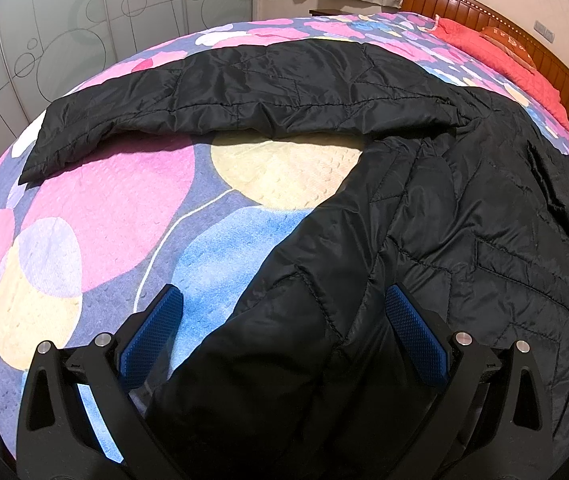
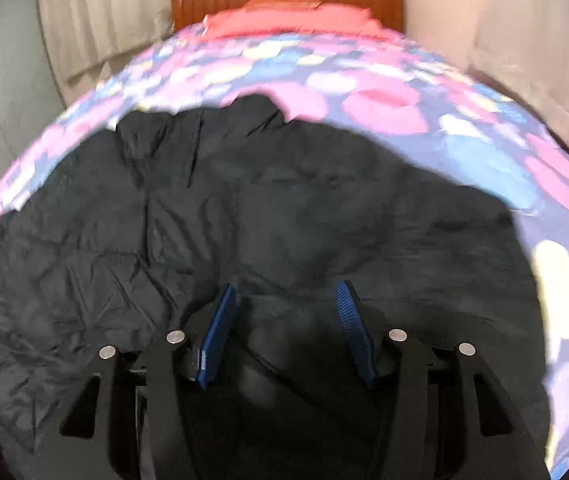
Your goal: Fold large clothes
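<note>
Where blurred, jacket (image 2: 244, 208) barely legible.

jacket (image 2: 244, 208) blurred, pillow (image 2: 284, 16) smeared

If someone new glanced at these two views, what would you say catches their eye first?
The big black quilted jacket spread over the bed dominates both views, with one sleeve stretched out to the left in the left wrist view. Beneath it, the bedspread is loud with pink, yellow and blue circles. At the far end sit a red pillow and the wooden headboard.
</note>
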Available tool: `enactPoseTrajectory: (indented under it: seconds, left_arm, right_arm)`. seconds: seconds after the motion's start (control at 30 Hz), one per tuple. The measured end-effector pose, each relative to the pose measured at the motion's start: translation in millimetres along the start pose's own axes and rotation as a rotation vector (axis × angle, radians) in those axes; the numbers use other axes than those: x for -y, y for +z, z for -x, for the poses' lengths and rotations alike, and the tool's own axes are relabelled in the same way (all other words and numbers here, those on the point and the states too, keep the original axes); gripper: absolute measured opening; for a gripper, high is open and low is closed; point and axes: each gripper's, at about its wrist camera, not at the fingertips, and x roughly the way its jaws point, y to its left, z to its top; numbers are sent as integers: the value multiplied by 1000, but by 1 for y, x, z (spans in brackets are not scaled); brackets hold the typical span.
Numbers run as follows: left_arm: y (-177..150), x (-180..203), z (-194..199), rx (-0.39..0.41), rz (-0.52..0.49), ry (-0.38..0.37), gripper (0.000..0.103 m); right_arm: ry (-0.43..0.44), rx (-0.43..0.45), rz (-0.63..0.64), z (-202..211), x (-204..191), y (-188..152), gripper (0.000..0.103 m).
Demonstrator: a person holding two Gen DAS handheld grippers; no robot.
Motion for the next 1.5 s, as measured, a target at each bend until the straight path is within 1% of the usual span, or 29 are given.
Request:
enactPoseTrajectory:
  seconds: [0.03, 0.1, 0.13, 0.17, 0.23, 0.27, 0.33, 0.63, 0.67, 0.7, 0.77, 0.8, 0.87, 0.93, 0.97, 1.0, 1.17, 1.2, 1.23, 1.33, 1.37, 1.43, 1.47, 1.5]
  left_arm:
    - [0, 0, 0, -1, 1, -1, 101]
    - [0, 0, 0, 0, 1, -1, 101]
    - [0, 0, 0, 0, 1, -1, 101]
    - [1, 0, -1, -1, 0, 0, 101]
    - [0, 0, 0, -1, 1, -1, 101]
    - [0, 0, 0, -1, 1, -1, 101]
    - [0, 0, 0, -1, 1, -1, 101]
    - [1, -3, -2, -20, 6, -20, 101]
    - [2, -4, -2, -25, 1, -27, 101]
    - [3, -8, -1, -35, -12, -52, 101]
    - [4, -15, 5, -35, -7, -99, 101]
    - [5, -27, 10, -28, 30, -146, 101]
    - [6, -46, 15, -16, 99, -188, 101]
    - [11, -76, 20, 18, 195, -206, 101]
    - [14, -90, 21, 39, 231, -202, 101]
    - [19, -106, 22, 65, 271, -182, 101]
    - [41, -167, 7, 121, 420, -127, 101]
    - [46, -183, -2, 115, 470, -123, 101]
    - [48, -194, -7, 115, 507, -134, 101]
    - [56, -222, -16, 175, 605, -163, 101]
    - [59, -233, -20, 196, 647, -192, 101]
    - [62, -247, -24, 227, 699, -215, 101]
    - [62, -250, -24, 235, 713, -212, 97]
    - [63, -253, -23, 239, 736, -189, 88]
  right_arm:
    - [-16, 20, -11, 9, 8, -3, 53]
    - [-61, 33, -38, 18, 29, -7, 59]
    - [-80, 33, -46, 18, 35, -9, 64]
    - [-113, 29, -51, 15, 43, -13, 66]
    - [-136, 4, -40, 1, 50, -21, 68]
    - [-134, -2, -30, -9, 51, -26, 69]
    - [-133, 12, -36, -14, 52, -32, 69]
    - [-121, 25, -41, -13, 52, -33, 72]
    - [-123, 27, -39, -13, 51, -33, 72]
    - [-123, 29, -40, -12, 52, -35, 72]
    - [-122, 33, -40, -12, 52, -36, 72]
    - [-122, 34, -41, -11, 52, -37, 72]
    - [-119, 38, -40, -11, 51, -38, 73]
    - [-119, 40, -40, -10, 51, -38, 74]
    - [-122, 41, -38, -10, 50, -39, 74]
    - [-124, 41, -36, -10, 49, -39, 74]
    - [-125, 42, -33, -10, 49, -39, 74]
    - [-125, 42, -34, -10, 49, -39, 74]
    - [-124, 42, -33, -10, 50, -39, 74]
    - [-127, 42, -33, -10, 49, -39, 74]
    - [-126, 43, -33, -10, 49, -39, 74]
    - [-127, 43, -33, -10, 49, -39, 75]
    - [-127, 43, -32, -10, 49, -39, 75]
    - [-126, 43, -33, -10, 49, -39, 74]
